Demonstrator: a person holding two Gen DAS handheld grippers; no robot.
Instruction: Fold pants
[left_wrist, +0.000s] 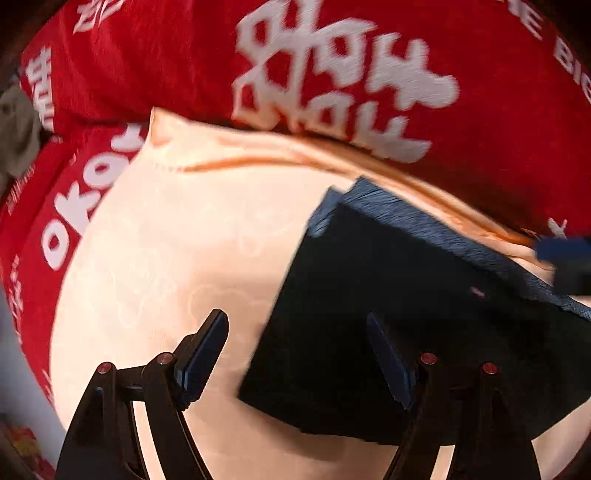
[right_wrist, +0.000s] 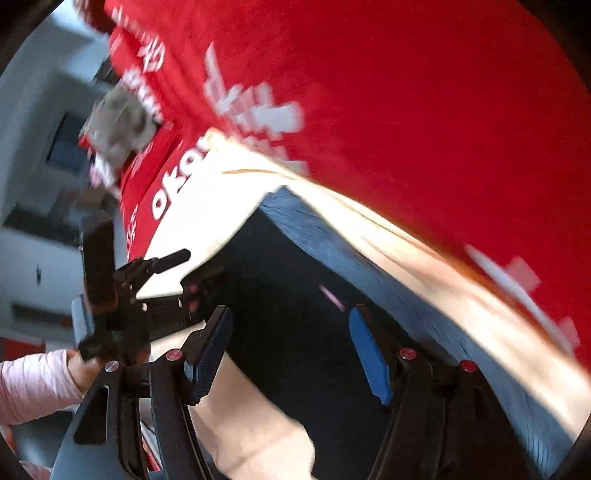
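Note:
The dark navy pants (left_wrist: 424, 332) lie folded flat on a pale peach sheet (left_wrist: 166, 240), their ribbed blue waistband (left_wrist: 424, 218) along the far edge. My left gripper (left_wrist: 295, 321) is open and empty, low over the pants' left edge, one finger over the sheet and one over the fabric. In the right wrist view the pants (right_wrist: 295, 295) fill the middle, waistband (right_wrist: 369, 266) at the far side. My right gripper (right_wrist: 291, 317) is open and empty above them. The left gripper (right_wrist: 177, 269) shows at the pants' left edge.
A red blanket with white lettering (left_wrist: 332, 74) lies behind the sheet. A grey crumpled cloth (left_wrist: 18, 129) sits at the far left on it. The person's hand in a pink sleeve (right_wrist: 37, 384) holds the left gripper. The right gripper's blue tip (left_wrist: 565, 251) shows at the right.

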